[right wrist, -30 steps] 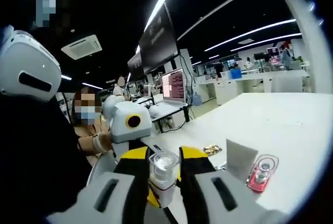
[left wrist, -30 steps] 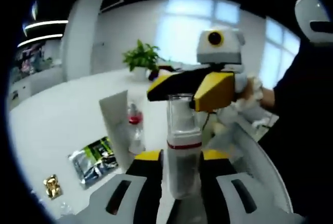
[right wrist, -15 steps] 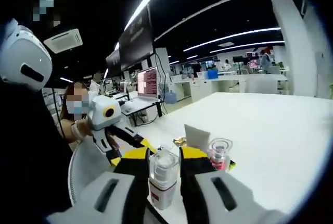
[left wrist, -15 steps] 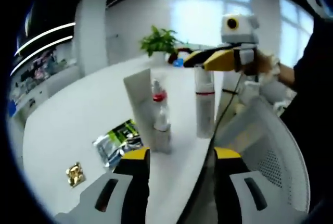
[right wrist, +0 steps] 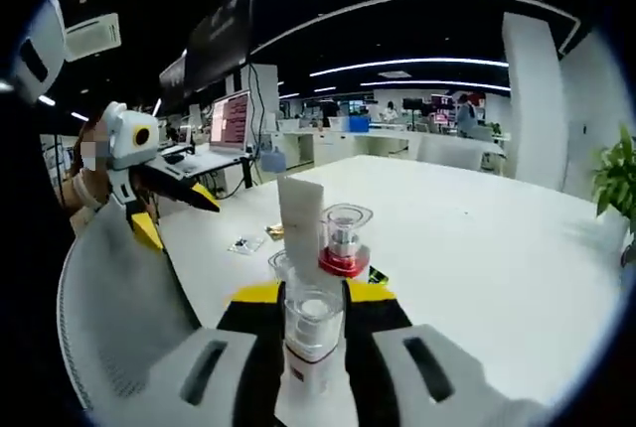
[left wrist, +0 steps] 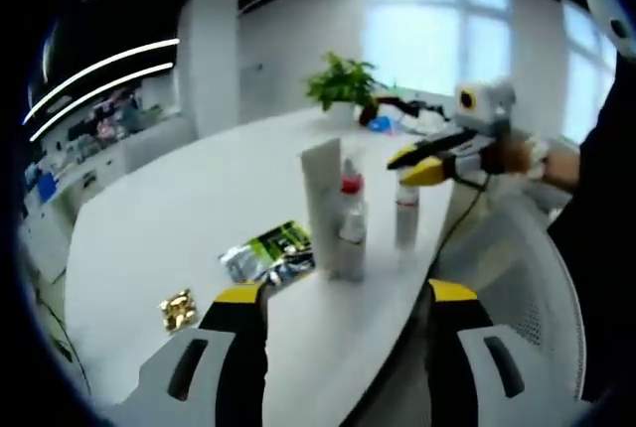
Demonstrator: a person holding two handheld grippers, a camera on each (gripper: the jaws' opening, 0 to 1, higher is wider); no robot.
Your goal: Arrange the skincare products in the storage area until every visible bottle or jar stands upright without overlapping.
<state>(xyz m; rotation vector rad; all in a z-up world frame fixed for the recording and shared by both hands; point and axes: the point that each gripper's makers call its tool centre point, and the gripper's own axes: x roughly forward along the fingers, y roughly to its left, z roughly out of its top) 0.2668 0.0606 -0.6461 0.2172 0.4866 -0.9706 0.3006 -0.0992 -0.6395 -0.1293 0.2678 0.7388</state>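
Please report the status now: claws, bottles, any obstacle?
Left claw open, empty. Right claw shut on spray bottle, upright on table. Red-collared bottle and white tube stand close by.

— What's on the worktop [left wrist: 149,218]?
— White tube [left wrist: 322,204] upright, red-collared bottle [left wrist: 350,228] just beside it, a second bottle [left wrist: 405,213] near the edge.
— Anything flat?
— A green-and-silver sachet [left wrist: 268,251], a small gold packet [left wrist: 178,309], and a plant [left wrist: 343,84] at the far end.
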